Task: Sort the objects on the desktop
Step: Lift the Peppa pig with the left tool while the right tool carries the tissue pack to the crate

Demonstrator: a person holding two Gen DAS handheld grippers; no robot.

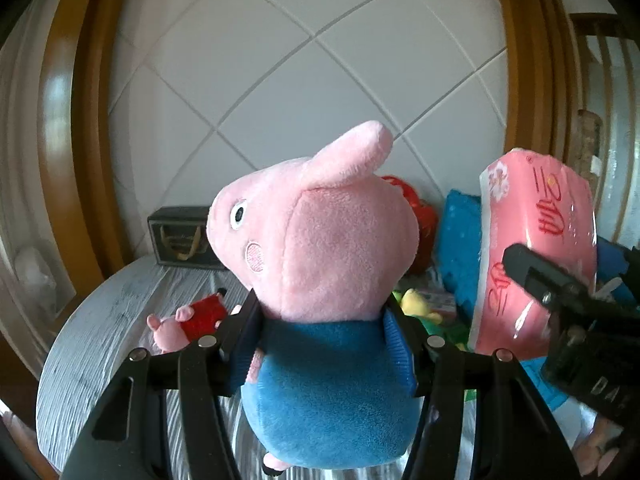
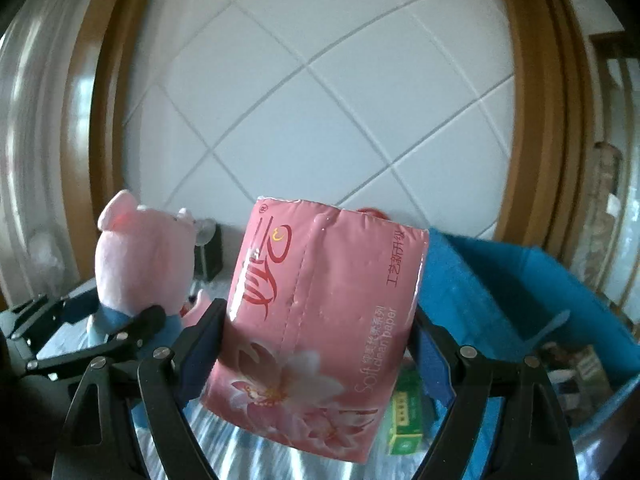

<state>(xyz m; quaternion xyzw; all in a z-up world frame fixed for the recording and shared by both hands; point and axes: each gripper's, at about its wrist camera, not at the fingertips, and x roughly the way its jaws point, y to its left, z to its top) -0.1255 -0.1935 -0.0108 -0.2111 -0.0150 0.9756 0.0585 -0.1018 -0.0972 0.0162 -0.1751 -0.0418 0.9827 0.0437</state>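
Note:
My left gripper (image 1: pixel 320 316) is shut on a pink pig plush in a blue outfit (image 1: pixel 320 264), held upright above the table, its pads squeezing the body just below the head. My right gripper (image 2: pixel 316 328) is shut on a pink tissue pack (image 2: pixel 320 312) printed with flowers, also lifted off the table. In the left wrist view the tissue pack (image 1: pixel 536 248) hangs at the right, held by the right gripper (image 1: pixel 532 280). In the right wrist view the plush (image 2: pixel 144 256) and the left gripper (image 2: pixel 120 320) are at the left.
A smaller pig plush in red (image 1: pixel 188 320) lies on the grey round table (image 1: pixel 104 320). A dark box with handles (image 1: pixel 184 240) stands at the back. A blue fabric bin (image 2: pixel 500 300) at the right holds a green box (image 2: pixel 404 416), a yellow toy (image 1: pixel 416 304) and a red item (image 1: pixel 416 216).

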